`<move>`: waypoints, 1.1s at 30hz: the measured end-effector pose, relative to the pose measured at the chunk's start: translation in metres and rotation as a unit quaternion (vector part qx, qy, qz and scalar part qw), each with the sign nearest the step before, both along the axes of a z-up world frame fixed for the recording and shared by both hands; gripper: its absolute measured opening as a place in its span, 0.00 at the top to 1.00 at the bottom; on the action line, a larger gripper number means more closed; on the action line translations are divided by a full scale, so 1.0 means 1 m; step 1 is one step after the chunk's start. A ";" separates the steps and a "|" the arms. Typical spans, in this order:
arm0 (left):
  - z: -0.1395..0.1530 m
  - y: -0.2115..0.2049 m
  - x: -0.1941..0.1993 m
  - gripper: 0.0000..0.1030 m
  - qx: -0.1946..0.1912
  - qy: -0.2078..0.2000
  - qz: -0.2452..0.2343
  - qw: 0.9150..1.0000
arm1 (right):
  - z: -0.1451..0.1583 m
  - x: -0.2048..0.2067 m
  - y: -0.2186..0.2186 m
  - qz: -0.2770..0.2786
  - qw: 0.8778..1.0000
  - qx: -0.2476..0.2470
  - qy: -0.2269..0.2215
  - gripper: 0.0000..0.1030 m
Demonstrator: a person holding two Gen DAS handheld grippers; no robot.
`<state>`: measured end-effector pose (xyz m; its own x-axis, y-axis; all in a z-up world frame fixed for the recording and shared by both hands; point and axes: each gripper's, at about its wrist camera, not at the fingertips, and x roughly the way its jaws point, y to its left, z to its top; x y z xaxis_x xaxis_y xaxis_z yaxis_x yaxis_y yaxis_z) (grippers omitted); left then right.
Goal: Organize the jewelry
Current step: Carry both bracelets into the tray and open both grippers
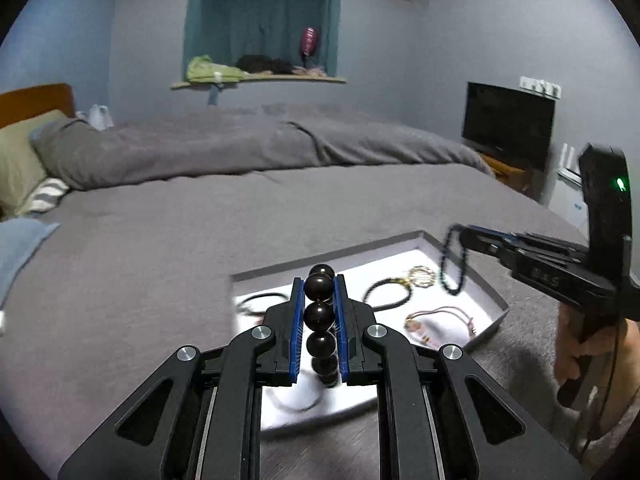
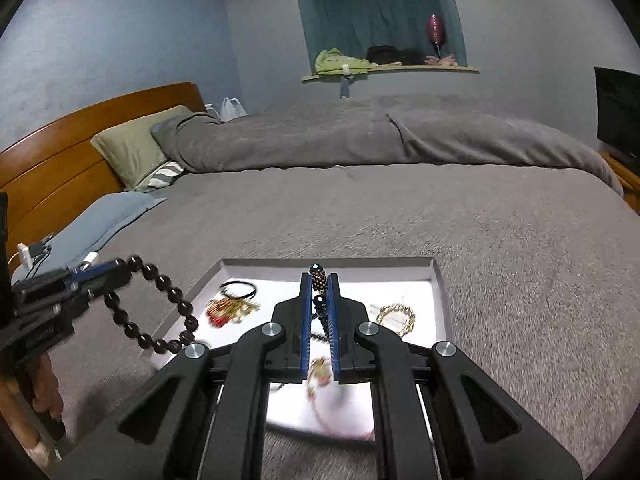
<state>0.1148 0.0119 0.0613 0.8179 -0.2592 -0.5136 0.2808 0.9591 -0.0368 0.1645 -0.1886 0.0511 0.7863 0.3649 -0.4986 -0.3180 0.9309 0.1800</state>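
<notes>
The left claw [image 1: 319,286] is pinched on a bracelet of big dark round beads [image 1: 320,314]; from the other side its loop can be seen hanging free beside the near left corner of the tray. The right claw [image 2: 319,280] is pressed together on a thinner strand of small dark beads [image 1: 454,264], which dangles over the far right part of the tray. Both pieces are lifted clear, so this looks like the carrying step: each is up in the air and not yet set down anywhere.

Next, I'd judge, each strand needs lowering to its own bare patch so the loops settle flat without landing on what already lies there, and only then should the grip be let go. The hanging loops swing easily and could snag a neighbour.

Below them, the shallow white tray [image 2: 438,280] sits on the grey bed cover [image 2: 520,280]. In it lie a black cord loop [image 2: 238,288], a red and gold piece [image 2: 228,312] just beside it, a gold bracelet [image 2: 396,316] toward the right, and a pink cord piece [image 1: 436,322] near the front, partly blurred.
</notes>
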 end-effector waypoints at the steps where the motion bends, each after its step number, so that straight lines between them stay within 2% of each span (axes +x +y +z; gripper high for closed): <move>1: -0.006 -0.006 0.009 0.85 0.000 0.008 -0.009 1.000 | -0.002 0.005 0.002 0.001 1.000 -0.001 0.003 0.93; 5: -0.028 -0.017 0.038 0.85 -0.022 0.040 -0.027 0.999 | -0.011 0.029 0.023 0.011 1.000 -0.021 0.011 0.93; 9: -0.044 -0.009 0.054 0.85 -0.047 0.067 -0.032 0.996 | -0.017 0.049 0.053 0.027 0.999 -0.042 0.017 0.93; 16: -0.076 0.013 0.068 0.85 -0.020 0.115 0.010 0.993 | -0.036 0.070 0.089 0.031 0.993 -0.104 0.045 0.93; 25: -0.084 0.011 0.075 0.85 -0.002 0.131 0.016 0.991 | -0.053 0.092 0.085 0.004 0.988 -0.105 0.112 0.93; 33: -0.090 0.010 0.079 0.85 0.006 0.144 0.014 0.989 | -0.058 0.089 0.091 0.023 0.985 -0.111 0.127 0.93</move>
